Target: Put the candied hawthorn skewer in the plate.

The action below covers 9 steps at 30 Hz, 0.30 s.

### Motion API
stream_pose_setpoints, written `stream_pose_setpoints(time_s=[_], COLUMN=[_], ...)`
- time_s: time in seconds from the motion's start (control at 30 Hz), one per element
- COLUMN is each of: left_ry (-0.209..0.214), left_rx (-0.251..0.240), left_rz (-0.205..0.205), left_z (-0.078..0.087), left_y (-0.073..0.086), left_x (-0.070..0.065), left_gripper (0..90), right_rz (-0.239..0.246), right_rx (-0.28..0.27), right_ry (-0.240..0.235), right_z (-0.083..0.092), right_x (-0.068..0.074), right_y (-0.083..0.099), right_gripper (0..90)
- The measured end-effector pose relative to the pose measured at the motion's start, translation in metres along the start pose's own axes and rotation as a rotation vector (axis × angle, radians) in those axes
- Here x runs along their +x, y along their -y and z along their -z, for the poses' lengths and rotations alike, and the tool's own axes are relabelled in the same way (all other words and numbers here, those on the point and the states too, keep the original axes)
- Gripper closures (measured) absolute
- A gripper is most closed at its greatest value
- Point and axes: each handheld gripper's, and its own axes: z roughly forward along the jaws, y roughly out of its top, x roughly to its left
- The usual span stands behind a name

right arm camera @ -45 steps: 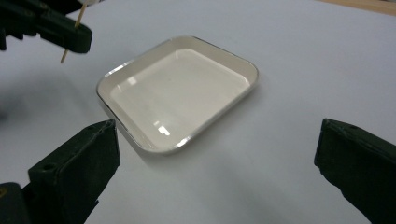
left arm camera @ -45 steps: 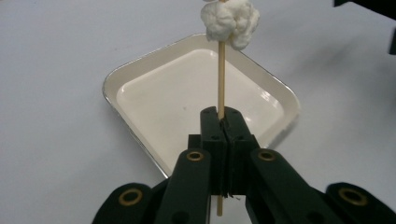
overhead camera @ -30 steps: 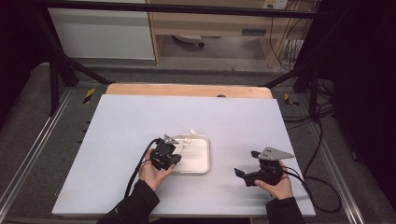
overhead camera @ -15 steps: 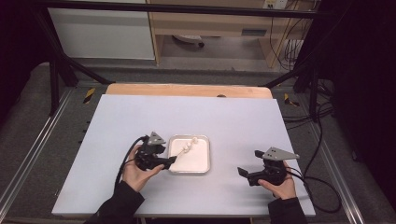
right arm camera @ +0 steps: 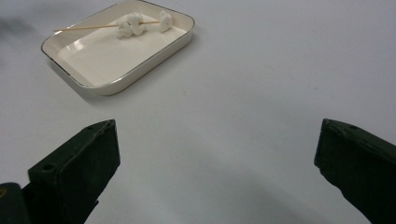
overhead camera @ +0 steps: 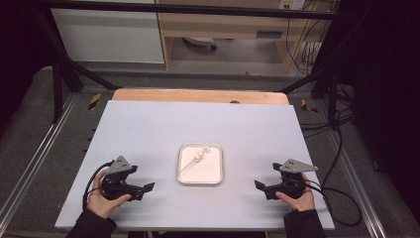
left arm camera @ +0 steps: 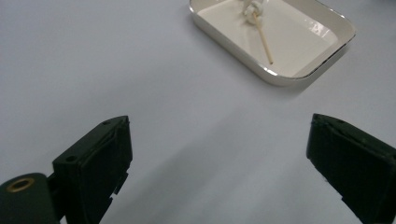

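the skewer (overhead camera: pixel 196 159) lies loose in the tray (overhead camera: pixel 200 180) on the desk (overhead camera: pixel 148 129), between and ahead of the released left hand-held gripper (overhead camera: pixel 147 186), whose jaws have just opened empty, and the released right hand-held gripper (overhead camera: pixel 259 185); a careless reach may tip the shallow tray.

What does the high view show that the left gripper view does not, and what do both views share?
High view: both hands, the right claw on the table's right side, the wooden edge behind the table, and the floor around it. Left gripper view: the left claw seen close, jaws wide apart with nothing between them. Both: the white tray holding the skewer with white pieces, on the pale table.
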Motion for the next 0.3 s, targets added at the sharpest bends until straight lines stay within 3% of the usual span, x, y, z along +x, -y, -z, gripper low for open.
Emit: stream_pose_setpoints(time_s=[0.13, 0.3], left_ry=[0.001, 0.003], left_rx=[-0.006, -0.01], left_rz=[0.025, 0.027], left_z=[0.003, 0.001], left_y=[0.015, 0.015], left_x=[0.008, 0.008], left_gripper=[4.7, 5.2], right_rz=[-0.001, 0.004], right_rx=[0.012, 0.028], right_ry=[0.005, 0.004], right_z=[0.0, -0.002], right_x=[-0.002, -0.004], right_y=[0.004, 0.007], right_gripper=[0.7, 0.8])
